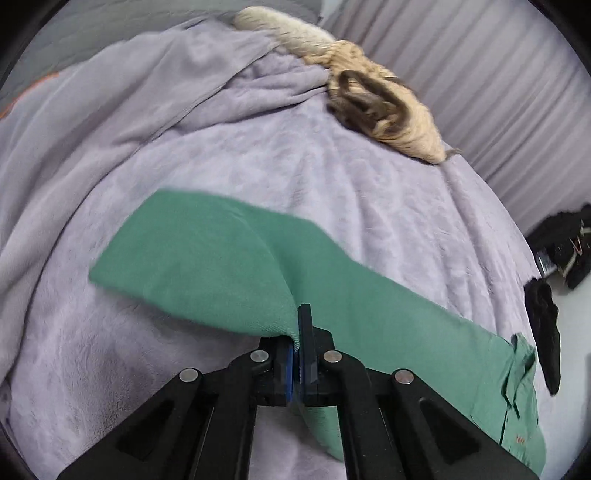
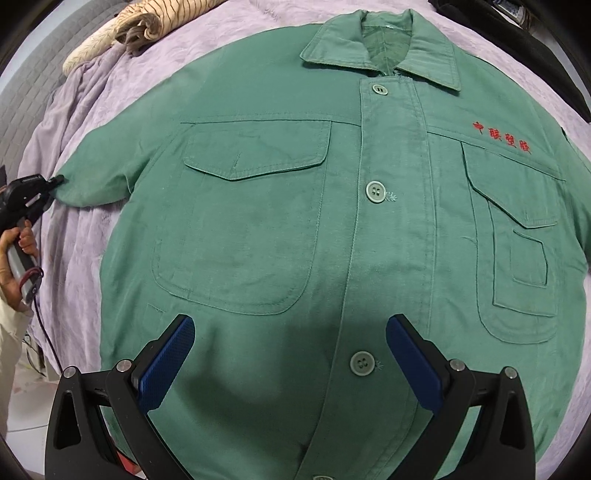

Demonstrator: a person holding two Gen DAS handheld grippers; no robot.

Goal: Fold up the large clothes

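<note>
A green work jacket (image 2: 332,229) lies front up and buttoned on a lilac blanket (image 2: 110,92), collar toward the top of the right wrist view. Its sleeve (image 1: 207,254) stretches across the blanket in the left wrist view. My left gripper (image 1: 300,332) is shut on the sleeve's edge, with the cloth pinched between the blue pads. The same left gripper (image 2: 55,181) appears at the sleeve's end in the right wrist view, held by a hand (image 2: 20,240). My right gripper (image 2: 290,328) hovers open above the jacket's lower front, nothing between its fingers.
A rolled beige striped cloth (image 1: 384,107) lies at the far edge of the blanket (image 1: 332,192); the same beige roll (image 2: 144,26) shows near the top left in the right wrist view. Dark items (image 1: 561,247) sit off the bed's right side. A black garment (image 2: 517,44) lies beyond the collar.
</note>
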